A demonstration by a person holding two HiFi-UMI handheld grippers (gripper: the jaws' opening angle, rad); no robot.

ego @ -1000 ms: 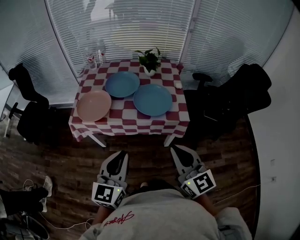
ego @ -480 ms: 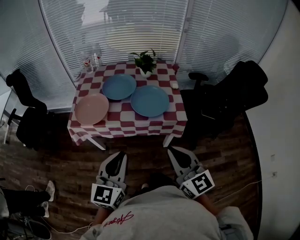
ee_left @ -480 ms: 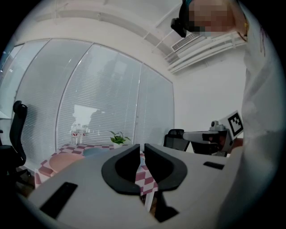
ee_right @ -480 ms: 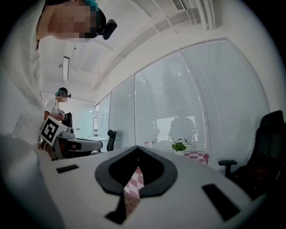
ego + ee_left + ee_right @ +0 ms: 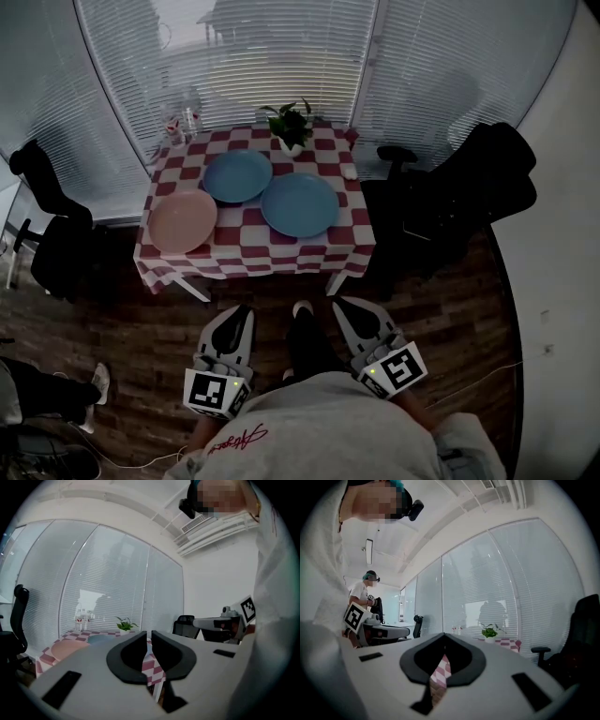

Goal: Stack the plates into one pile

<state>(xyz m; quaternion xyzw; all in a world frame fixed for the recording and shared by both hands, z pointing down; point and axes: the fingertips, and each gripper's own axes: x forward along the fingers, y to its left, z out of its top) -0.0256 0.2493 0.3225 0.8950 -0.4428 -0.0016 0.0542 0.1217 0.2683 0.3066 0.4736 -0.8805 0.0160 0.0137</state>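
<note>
Three plates lie apart on the red-and-white checked table [image 5: 253,246]: a pink plate [image 5: 184,220] at the front left, a smaller blue plate [image 5: 238,175] behind it, and a larger blue plate [image 5: 300,203] to the right. Both grippers hover well short of the table, over the wooden floor, pointing level at it. My left gripper [image 5: 241,312] is shut with nothing in it, only a thin slit showing between its jaws [image 5: 149,634]. My right gripper [image 5: 342,305] is shut and empty too [image 5: 443,635]. The pink plate [image 5: 70,647] shows low in the left gripper view.
A potted plant [image 5: 292,125] and clear bottles [image 5: 178,122] stand at the table's far edge by the blinds. Black office chairs flank the table, left [image 5: 52,234] and right [image 5: 469,187]. My shoe [image 5: 302,309] is between the grippers. Another person [image 5: 365,592] stands far left.
The head view has shifted a little, so the table sits slightly further left and up. My leg and shoe have come into view between the grippers. The grippers have kept still.
</note>
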